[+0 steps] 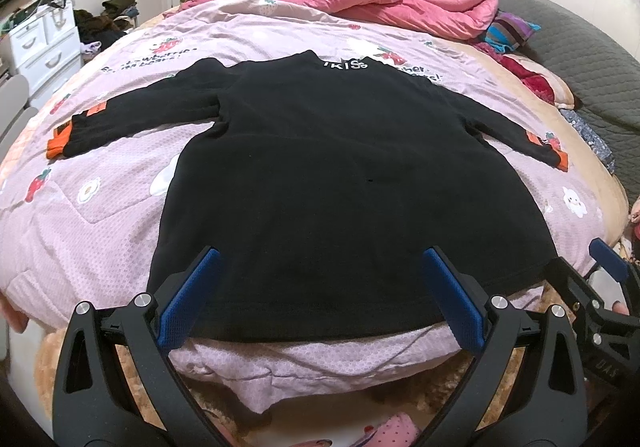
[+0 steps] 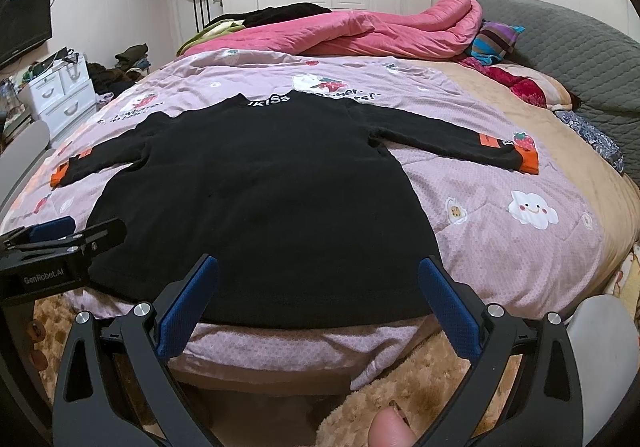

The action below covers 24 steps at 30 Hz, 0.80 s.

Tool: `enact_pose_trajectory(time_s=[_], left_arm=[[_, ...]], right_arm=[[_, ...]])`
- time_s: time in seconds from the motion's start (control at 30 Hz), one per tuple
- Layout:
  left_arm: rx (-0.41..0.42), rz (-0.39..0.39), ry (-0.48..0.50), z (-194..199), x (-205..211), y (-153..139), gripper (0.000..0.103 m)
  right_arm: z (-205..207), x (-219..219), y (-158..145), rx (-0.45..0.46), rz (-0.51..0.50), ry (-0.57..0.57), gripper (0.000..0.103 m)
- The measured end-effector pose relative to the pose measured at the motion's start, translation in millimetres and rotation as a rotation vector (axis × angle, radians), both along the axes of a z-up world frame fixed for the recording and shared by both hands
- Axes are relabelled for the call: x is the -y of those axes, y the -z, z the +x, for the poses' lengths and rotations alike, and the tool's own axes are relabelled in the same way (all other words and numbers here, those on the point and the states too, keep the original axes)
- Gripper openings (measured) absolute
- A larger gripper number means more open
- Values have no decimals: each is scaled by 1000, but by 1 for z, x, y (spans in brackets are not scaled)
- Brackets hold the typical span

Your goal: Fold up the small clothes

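Note:
A small black long-sleeved top (image 1: 320,175) lies flat on the lilac quilt (image 1: 100,207), both sleeves spread out, orange cuffs (image 1: 58,141) at the ends, white lettering at the collar. It also shows in the right wrist view (image 2: 260,207). My left gripper (image 1: 320,259) is open and empty, its blue pads over the hem near the bed's front edge. My right gripper (image 2: 318,267) is open and empty, also at the hem, further right. The right gripper (image 1: 600,279) shows at the right edge of the left wrist view; the left gripper (image 2: 60,243) shows at the left edge of the right wrist view.
A pink duvet (image 2: 360,33) is bunched at the far side of the bed. Striped and red cushions (image 2: 496,41) and a grey headboard (image 2: 580,47) are at the right. White drawers (image 2: 60,95) stand at the left. A brown fluffy blanket (image 2: 400,387) hangs below the front edge.

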<state>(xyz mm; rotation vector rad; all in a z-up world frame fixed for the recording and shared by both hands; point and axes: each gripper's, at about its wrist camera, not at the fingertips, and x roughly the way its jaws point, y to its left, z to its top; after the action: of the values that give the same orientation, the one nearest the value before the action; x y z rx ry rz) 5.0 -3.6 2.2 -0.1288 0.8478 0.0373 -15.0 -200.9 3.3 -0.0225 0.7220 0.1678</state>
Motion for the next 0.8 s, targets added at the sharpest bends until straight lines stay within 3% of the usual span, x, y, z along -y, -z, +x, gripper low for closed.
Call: enact_pose_trajectory(time_s=[0.4,0.8], left_arm=[[-15,8,7,30,-4,-3,94],[2,13,-12,89,-19,-25,94]], right_arm=[[36,1,-10,7,-5,11,99],[101,-7,-39,33,12,33,99]])
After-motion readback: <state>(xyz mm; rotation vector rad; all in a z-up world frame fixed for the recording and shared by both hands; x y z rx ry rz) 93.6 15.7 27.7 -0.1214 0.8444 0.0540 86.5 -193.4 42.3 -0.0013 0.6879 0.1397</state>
